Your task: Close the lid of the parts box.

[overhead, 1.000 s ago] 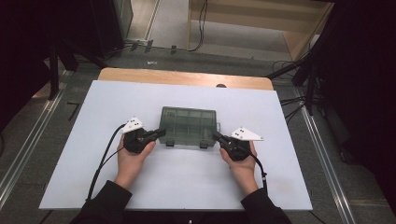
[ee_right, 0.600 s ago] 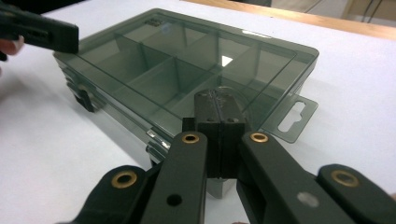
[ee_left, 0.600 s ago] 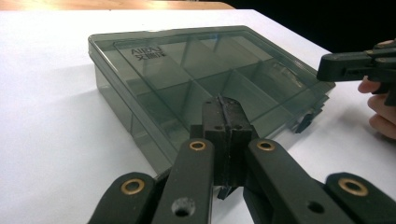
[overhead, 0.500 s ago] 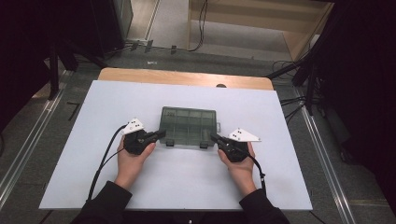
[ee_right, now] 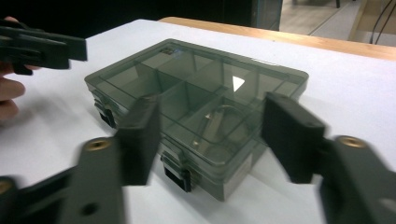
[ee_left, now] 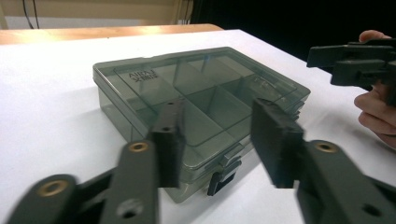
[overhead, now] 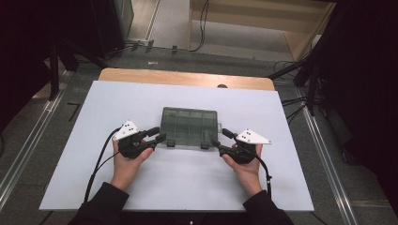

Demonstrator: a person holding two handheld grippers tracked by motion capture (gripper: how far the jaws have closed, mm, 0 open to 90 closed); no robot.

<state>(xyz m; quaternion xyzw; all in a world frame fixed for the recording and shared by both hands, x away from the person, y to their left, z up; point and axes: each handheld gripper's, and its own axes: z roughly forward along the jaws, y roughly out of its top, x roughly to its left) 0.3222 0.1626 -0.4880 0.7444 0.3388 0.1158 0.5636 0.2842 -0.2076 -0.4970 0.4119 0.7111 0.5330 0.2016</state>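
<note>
- Left gripper (overhead: pixel 157 134): jaws spread, nothing between them. Tips sit just beside the near left corner of the box (overhead: pixel 189 127); contact with it cannot be told.
- In the left gripper view the same gripper (ee_left: pixel 217 140) has its two black jaws apart, framing the box's (ee_left: pixel 196 107) near edge and one dark latch (ee_left: pixel 223 176).
- Right gripper (overhead: pixel 219 138): jaws spread too, empty. Tips lie at the near right corner of the box, close beside it.
- In the right gripper view, that gripper (ee_right: pixel 210 140) straddles a corner of the box (ee_right: pixel 196 98), with a latch (ee_right: pixel 175 175) low between the jaws.
- Box: smoky clear plastic, flat, lid down, divided into compartments inside. It lies flat near the middle of the white table top (overhead: pixel 94 112), long side facing the person.
- A thin wire-like piece seems to lie in one compartment near the right gripper; too blurred to identify.
- Left hand (overhead: pixel 127 161) and right hand (overhead: pixel 245 166) each grip a tool, dark sleeves entering from the bottom edge.
- White three-cornered plate (overhead: pixel 126 130) tops the left tool; a black cable (overhead: pixel 96 166) trails back along the left forearm.
- Beyond the white surface, a strip of wooden edge (overhead: pixel 187 78), then grey floor (overhead: pixel 173 23).
</note>
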